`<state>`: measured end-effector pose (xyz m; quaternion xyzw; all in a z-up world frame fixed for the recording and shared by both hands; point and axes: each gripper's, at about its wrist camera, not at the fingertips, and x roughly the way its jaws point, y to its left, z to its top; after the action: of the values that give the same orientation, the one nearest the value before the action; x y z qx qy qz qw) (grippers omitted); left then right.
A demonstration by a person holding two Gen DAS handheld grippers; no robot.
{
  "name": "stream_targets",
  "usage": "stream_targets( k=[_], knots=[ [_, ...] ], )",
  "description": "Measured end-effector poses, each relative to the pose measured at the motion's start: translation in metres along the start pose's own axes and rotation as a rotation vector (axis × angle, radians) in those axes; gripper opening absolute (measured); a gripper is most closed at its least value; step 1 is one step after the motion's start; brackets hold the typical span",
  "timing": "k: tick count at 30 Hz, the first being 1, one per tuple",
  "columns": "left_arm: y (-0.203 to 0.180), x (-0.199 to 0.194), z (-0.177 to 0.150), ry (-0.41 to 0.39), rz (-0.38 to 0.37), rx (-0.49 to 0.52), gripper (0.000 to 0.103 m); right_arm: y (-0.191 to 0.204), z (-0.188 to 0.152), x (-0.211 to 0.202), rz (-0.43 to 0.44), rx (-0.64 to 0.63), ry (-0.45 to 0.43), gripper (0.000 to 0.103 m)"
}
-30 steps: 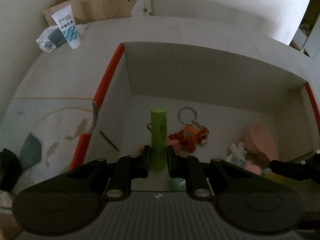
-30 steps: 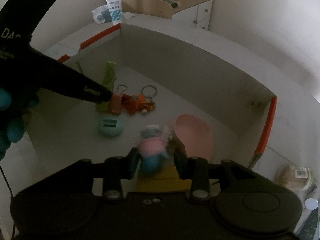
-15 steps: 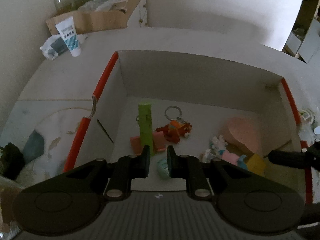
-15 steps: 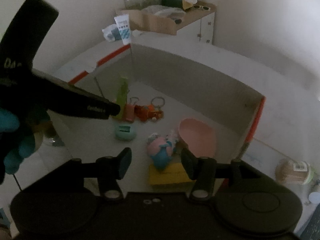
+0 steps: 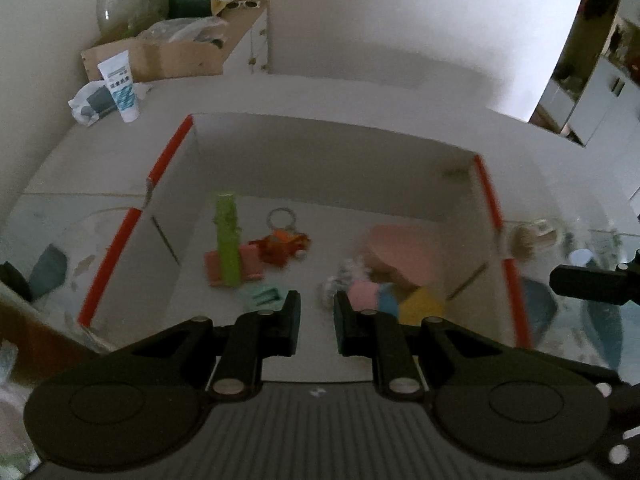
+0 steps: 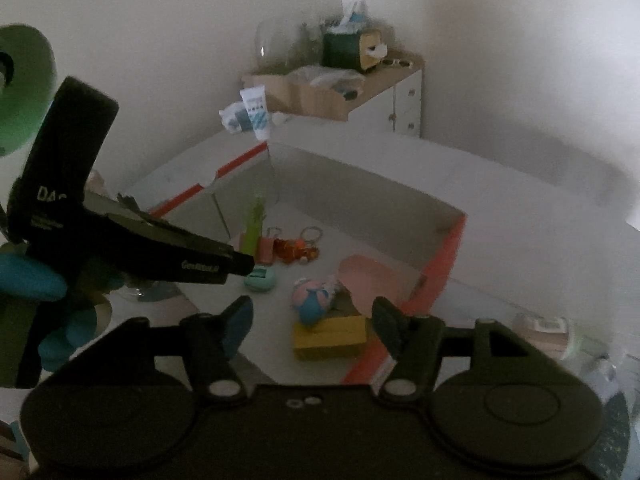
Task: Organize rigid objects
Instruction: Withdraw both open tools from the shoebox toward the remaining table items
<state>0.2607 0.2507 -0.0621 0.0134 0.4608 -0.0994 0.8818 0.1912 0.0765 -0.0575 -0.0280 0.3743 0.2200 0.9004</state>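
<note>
A white cardboard box (image 5: 320, 148) with red edges holds small objects. A green stick (image 5: 227, 240) lies over a pink clip (image 5: 252, 262), next to an orange keychain toy (image 5: 282, 246), a teal gadget (image 5: 262, 296), a pink-and-blue plush (image 5: 370, 292), a yellow block (image 5: 420, 304) and a pink dish (image 5: 396, 248). My left gripper (image 5: 316, 312) is open and empty above the box's near side. My right gripper (image 6: 312, 320) is open wide and empty, raised above the plush (image 6: 312, 300) and the yellow block (image 6: 330, 336). The left gripper's body (image 6: 160, 256) shows in the right wrist view.
A white tube (image 5: 120, 84) and a crumpled bag (image 5: 90, 100) stand on the table behind the box. A brown cardboard box (image 5: 160, 56) with clutter sits on a cabinet at the back. A small jar (image 6: 544, 334) stands right of the box.
The left gripper let go of the green stick, which now lies in the box, and rose back. The right gripper opened, released the plush and lifted away.
</note>
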Motion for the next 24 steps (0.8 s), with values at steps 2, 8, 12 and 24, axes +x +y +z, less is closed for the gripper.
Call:
stream_targets(
  k=[2, 8, 12, 24],
  knots=[
    [-0.011, -0.008, -0.003, -0.014, -0.012, -0.004, 0.017, -0.007, -0.005, -0.015, 0.001, 0.006, -0.021, 0.070],
    [-0.051, -0.032, -0.011, -0.077, -0.035, 0.020, 0.017, -0.034, -0.023, -0.052, -0.017, 0.037, -0.059, 0.077],
    [-0.080, -0.041, -0.017, -0.104, -0.063, 0.034, 0.017, -0.061, -0.039, -0.078, -0.042, 0.067, -0.069, 0.080],
    [-0.185, -0.033, -0.032, -0.123, -0.194, 0.139, 0.017, -0.146, -0.095, -0.137, -0.165, 0.157, -0.048, 0.080]
  ],
)
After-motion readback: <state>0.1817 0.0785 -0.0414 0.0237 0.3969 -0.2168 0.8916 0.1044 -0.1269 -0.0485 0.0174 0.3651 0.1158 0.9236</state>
